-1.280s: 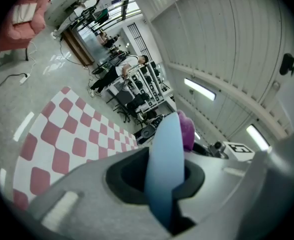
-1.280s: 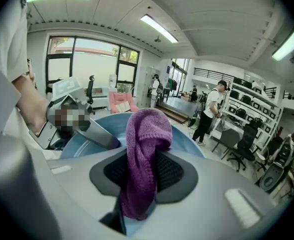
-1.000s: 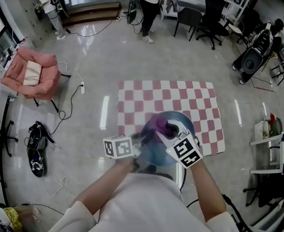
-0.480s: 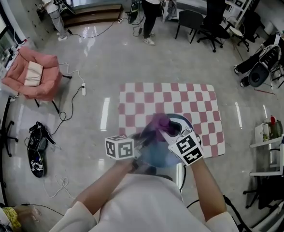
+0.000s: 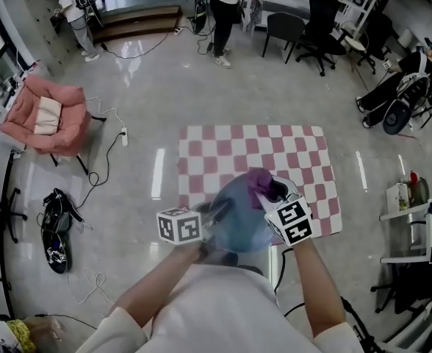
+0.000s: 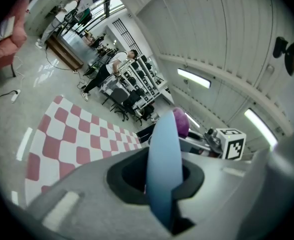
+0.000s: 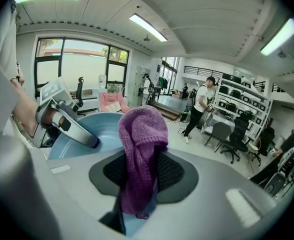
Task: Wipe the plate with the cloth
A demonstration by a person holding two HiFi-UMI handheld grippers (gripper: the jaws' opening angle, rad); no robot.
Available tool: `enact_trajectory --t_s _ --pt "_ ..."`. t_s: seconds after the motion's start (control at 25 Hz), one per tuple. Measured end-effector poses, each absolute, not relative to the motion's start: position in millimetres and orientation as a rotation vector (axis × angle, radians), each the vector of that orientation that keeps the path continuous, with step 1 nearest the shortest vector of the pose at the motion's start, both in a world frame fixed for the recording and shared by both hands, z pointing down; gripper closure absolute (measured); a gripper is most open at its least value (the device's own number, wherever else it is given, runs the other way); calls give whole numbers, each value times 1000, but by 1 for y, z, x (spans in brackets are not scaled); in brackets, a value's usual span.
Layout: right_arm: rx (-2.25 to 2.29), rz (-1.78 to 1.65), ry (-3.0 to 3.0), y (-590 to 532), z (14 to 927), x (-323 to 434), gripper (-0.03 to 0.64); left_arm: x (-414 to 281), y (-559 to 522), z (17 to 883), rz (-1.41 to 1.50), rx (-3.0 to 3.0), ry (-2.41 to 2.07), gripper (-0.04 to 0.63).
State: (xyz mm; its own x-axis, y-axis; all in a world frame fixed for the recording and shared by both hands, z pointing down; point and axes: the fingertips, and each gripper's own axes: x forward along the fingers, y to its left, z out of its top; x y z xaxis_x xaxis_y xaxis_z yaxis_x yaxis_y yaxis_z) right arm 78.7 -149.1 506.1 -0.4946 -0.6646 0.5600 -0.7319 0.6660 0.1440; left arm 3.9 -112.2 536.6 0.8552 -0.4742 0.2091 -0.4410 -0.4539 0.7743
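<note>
plate held in the air, cloth bunched against it

the plate (image 5: 238,215) rests on nothing. the left gripper (image 5: 211,216) is closed on its near-left rim and holds it up in front of the person, above the checked rug (image 5: 223,149) on the floor. in the left gripper view the blue plate stands edge-on in the slot between the jaws, clamped across its thin rim. that hold seems chosen to leave the broad face free for wiping, with the gripper acting as a handle.

the right gripper (image 5: 273,193) is closed on the cloth (image 5: 258,178), a purple knitted bunch. in the right gripper view the cloth fills the gap between the jaws and bulges past their tips. this most likely means soft fabric, not the hard jaws, meets the plate. in the head view the bunch sits at the plate's far-right part. it looks pressed to the blue face, though actual contact is hard to confirm.

the two grippers come at the plate from opposite sides, left rim and right face. this looks deliberate: the clamp can take the push of the cloth. the wiping seems to be under way, with the cloth out near the rim and not at the middle.

because the plate is pinched at one spot on its rim, a hard push far from that spot could turn it in the jaws.
</note>
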Motion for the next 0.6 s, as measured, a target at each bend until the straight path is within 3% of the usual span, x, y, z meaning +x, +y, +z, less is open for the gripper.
enact_trajectory --t_s 0.6 --pt "1151 211 -2207 -142 522 115 495 -23 -122 534 -75 2125 -752 554"
